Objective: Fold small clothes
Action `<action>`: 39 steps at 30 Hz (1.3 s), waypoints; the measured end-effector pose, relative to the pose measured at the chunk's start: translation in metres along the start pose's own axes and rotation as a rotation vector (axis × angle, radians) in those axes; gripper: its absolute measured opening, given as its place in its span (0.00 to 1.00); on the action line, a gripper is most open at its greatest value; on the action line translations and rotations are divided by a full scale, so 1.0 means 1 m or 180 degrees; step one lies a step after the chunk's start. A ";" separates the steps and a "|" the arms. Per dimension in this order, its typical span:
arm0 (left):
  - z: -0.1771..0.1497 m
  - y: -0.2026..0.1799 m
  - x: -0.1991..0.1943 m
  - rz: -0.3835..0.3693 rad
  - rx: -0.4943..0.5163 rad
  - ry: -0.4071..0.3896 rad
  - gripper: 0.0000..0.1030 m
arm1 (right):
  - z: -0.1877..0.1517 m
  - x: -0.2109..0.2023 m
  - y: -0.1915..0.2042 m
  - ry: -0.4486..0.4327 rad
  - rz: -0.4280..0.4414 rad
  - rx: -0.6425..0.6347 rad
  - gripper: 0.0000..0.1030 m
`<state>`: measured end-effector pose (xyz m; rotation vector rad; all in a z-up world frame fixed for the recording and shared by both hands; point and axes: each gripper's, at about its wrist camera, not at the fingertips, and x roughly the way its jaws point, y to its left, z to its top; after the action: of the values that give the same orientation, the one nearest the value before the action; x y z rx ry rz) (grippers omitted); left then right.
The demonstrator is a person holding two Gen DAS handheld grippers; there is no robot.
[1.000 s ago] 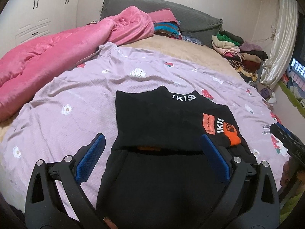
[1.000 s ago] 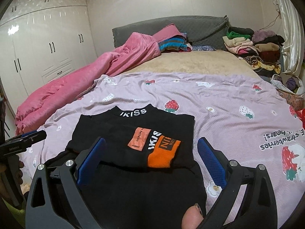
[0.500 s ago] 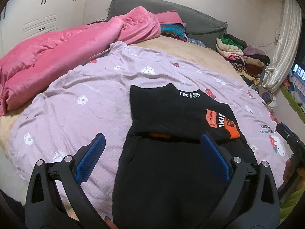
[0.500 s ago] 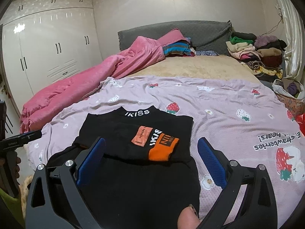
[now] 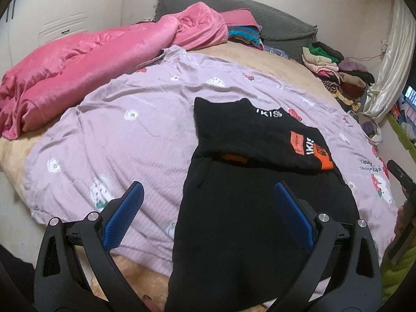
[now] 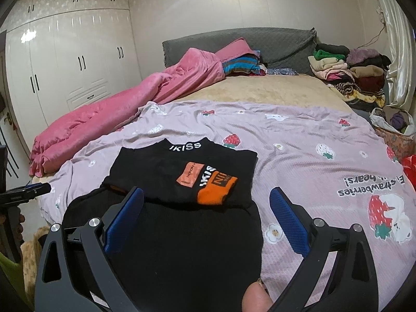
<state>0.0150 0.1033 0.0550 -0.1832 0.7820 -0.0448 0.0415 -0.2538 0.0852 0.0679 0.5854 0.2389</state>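
Observation:
A small black top (image 5: 247,208) (image 6: 182,221) with white lettering and orange patches lies on the lilac strawberry sheet (image 5: 130,135) (image 6: 299,135), its upper part folded down over the body. My left gripper (image 5: 208,197) hovers open over the garment's near left part, holding nothing. My right gripper (image 6: 206,202) hangs open over the near hem, also holding nothing. Each gripper shows at the edge of the other's view: the right gripper (image 5: 400,179), the left gripper (image 6: 26,193).
A pink blanket (image 5: 91,59) is heaped along the bed's left side. Folded clothes (image 6: 351,75) are stacked at the far right by a curtain. A grey headboard (image 6: 260,44) and white wardrobes (image 6: 65,65) stand behind. A fingertip (image 6: 256,297) shows at the bottom.
Both grippers have drawn back and risen from the top, so more of the bed shows. The garment has not moved and both stay open.

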 end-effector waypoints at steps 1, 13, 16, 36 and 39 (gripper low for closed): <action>-0.002 0.001 0.000 0.0017 -0.0001 0.0013 0.91 | -0.002 -0.002 -0.001 0.0009 0.0005 -0.0006 0.94; -0.032 0.022 -0.004 0.0087 -0.0069 0.0225 0.91 | -0.023 -0.011 -0.010 0.0154 0.0012 -0.0025 0.94; -0.041 0.026 -0.005 0.0078 -0.0067 0.0299 0.91 | -0.027 -0.013 -0.013 0.0171 0.0004 -0.0020 0.94; -0.094 0.015 0.004 -0.0116 0.0109 0.0791 0.56 | -0.059 -0.017 -0.013 0.0354 0.0073 -0.0057 0.94; -0.098 0.015 0.006 -0.0076 0.0125 0.0796 0.56 | -0.066 -0.017 -0.014 0.0420 0.0085 -0.0075 0.94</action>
<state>-0.0507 0.1027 -0.0199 -0.1511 1.0275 -0.1073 -0.0064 -0.2715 0.0378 0.0371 0.7133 0.2776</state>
